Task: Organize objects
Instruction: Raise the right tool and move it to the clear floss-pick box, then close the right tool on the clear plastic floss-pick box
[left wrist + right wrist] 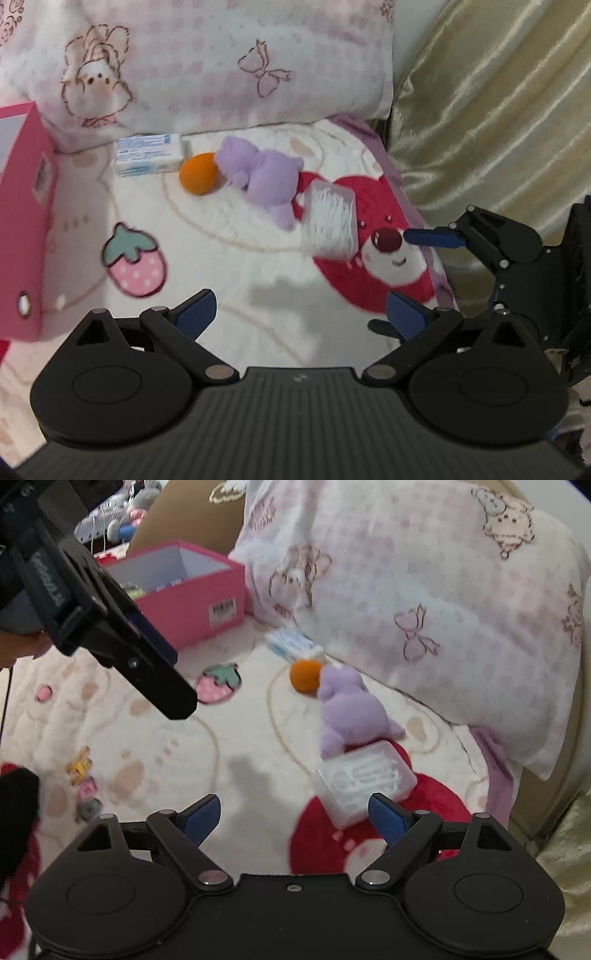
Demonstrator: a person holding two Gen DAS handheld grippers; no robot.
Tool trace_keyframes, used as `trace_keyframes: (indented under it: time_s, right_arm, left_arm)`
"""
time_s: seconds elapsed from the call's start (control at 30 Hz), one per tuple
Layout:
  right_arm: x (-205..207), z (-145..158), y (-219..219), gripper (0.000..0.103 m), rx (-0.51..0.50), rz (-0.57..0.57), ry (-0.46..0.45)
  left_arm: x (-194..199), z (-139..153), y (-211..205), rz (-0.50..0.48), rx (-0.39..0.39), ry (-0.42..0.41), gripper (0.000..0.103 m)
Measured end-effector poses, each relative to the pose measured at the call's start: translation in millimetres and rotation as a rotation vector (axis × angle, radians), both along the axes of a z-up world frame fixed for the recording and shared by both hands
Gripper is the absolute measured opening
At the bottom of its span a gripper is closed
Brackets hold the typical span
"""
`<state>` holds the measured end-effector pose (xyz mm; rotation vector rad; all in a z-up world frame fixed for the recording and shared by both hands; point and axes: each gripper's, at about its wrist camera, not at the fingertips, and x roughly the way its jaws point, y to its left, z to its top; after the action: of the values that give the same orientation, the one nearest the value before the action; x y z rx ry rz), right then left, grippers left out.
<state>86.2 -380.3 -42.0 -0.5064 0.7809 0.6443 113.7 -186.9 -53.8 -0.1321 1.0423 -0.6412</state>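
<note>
The right hand-held gripper (pixel 294 818) hangs agape over the bed's blanket (pixel 166 746), a clear plastic case (pixel 365 786) just ahead, touching the purple plush (pixel 349 712).

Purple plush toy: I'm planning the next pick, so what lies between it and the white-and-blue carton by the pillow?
An orange ball, touching the purple plush toy and near the white-and-blue carton; both views show it.

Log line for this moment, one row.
left hand-held gripper open, empty | right hand-held gripper open, near clear case | pink box open
</note>
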Motion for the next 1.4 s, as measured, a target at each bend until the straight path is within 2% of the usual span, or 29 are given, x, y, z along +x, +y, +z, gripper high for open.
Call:
trace_keyframes:
  time_s: [0.17, 0.27, 0.37, 0.43, 0.5, 0.63, 0.83, 0.93, 1.07, 1.23, 1.33, 1.4]
  right_arm:
    - [21.1, -23.4, -12.1, 0.090, -0.038, -0.039, -0.036]
    - [36.9, -41.1, -23.1, 0.089, 0.017, -0.120, -0.024]
    - [44.3, -53.5, -29.4, 0.086, 0.055, -0.161, -0.033]
    - [48.1, -58.4, -28.4, 0.086, 0.048, -0.151, -0.041]
    - [51.7, -63.6, -25.4, 0.087, 0.013, -0.139, -0.049]
    - [56.7, -77.9, -23.2, 0.088, -0.032, -0.117, -0.055]
    - [64.3, -82.2, -24.2, 0.099, -0.048, -0.070, -0.083]
    - [72.1, -83.8, -19.1, 0.100, -0.064, -0.028, -0.071]
    - [82.0, -85.0, -14.6, 0.100, -0.057, 0.027, -0.063]
    - [83.2, -83.8, -8.3, 0.100, -0.031, -0.003, -0.066]
    - [76.5, -83.2, -3.2, 0.098, -0.032, -0.018, -0.084]
    - [72.9, -82.7, -1.5, 0.098, -0.026, -0.036, -0.097]
  left_arm:
    - [7.2, -19.8, -21.3, 0.047, -0.013, 0.013, 0.095]
    - [11.9, -32.6, -34.2, 0.065, -0.004, 0.050, 0.092]
    - [14.8, -41.6, -43.9, 0.077, -0.012, 0.041, 0.091]
    - [16.9, -48.8, -49.3, 0.071, -0.037, 0.046, 0.082]
    - [18.8, -55.8, -54.2, 0.069, -0.063, 0.057, 0.077]
    - [22.0, -66.1, -60.9, 0.083, -0.129, 0.087, 0.072]
    - [26.2, -78.5, -72.2, 0.094, -0.130, 0.070, 0.051]
    - [29.6, -84.1, -70.0, 0.125, -0.169, 0.074, 0.048]
    - [35.1, -91.6, -71.4, 0.160, -0.164, 0.082, 0.045]
    - [41.4, -95.6, -68.3, 0.194, -0.181, 0.078, 0.043]
    - [43.4, -98.0, -57.0, 0.240, -0.246, 0.037, 0.043]
    - [47.6, -102.8, -49.9, 0.260, -0.267, 0.069, 0.043]
